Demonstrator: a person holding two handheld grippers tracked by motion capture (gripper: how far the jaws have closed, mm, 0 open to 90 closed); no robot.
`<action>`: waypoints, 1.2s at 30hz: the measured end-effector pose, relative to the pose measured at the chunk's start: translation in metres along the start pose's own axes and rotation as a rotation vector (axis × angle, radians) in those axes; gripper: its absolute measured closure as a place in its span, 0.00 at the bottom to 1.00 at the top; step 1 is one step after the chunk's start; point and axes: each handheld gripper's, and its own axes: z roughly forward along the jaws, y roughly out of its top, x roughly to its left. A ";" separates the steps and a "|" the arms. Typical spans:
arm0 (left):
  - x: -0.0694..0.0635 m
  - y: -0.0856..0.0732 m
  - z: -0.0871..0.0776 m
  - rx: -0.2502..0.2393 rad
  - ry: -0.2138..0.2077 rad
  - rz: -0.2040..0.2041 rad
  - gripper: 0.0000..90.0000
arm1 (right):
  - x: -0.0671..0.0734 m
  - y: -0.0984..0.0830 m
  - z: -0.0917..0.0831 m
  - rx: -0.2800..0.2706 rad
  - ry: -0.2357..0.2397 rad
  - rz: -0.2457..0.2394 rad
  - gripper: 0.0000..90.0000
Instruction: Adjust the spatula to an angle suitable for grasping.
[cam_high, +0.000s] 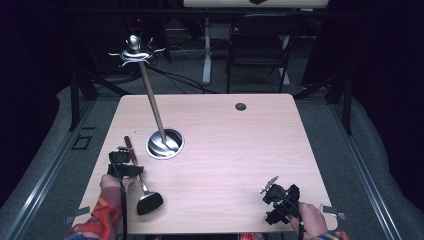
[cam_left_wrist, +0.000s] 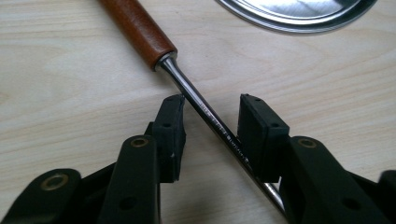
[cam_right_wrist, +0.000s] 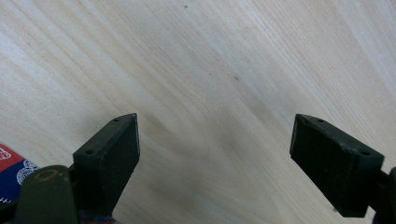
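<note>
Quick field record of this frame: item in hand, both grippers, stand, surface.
item: ladle, wooden handle, steel shaft, black bowl, lying flat on the table
left gripper: jaws straddle the steel shaft; left pad looks to touch it, right pad apart
right gripper: open, nothing between the jaws, over bare wood
utensil stand: round steel base, wooden pole, hooks on top, beside the ladle handle

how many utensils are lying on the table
1: a ladle with a wooden handle lies near the table's front left corner, its metal shaft between the left gripper's jaws. The stand's hooks look empty.
</note>
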 end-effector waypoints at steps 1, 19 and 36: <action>0.002 0.000 0.000 0.003 0.002 0.000 0.69 | 0.000 0.000 0.000 0.000 0.000 0.000 0.17; 0.022 0.002 -0.003 0.030 0.054 0.039 0.83 | 0.000 0.000 0.000 0.001 0.010 -0.005 0.17; 0.030 0.016 0.000 0.050 0.074 0.066 0.77 | 0.002 0.001 0.000 0.009 0.002 -0.017 0.17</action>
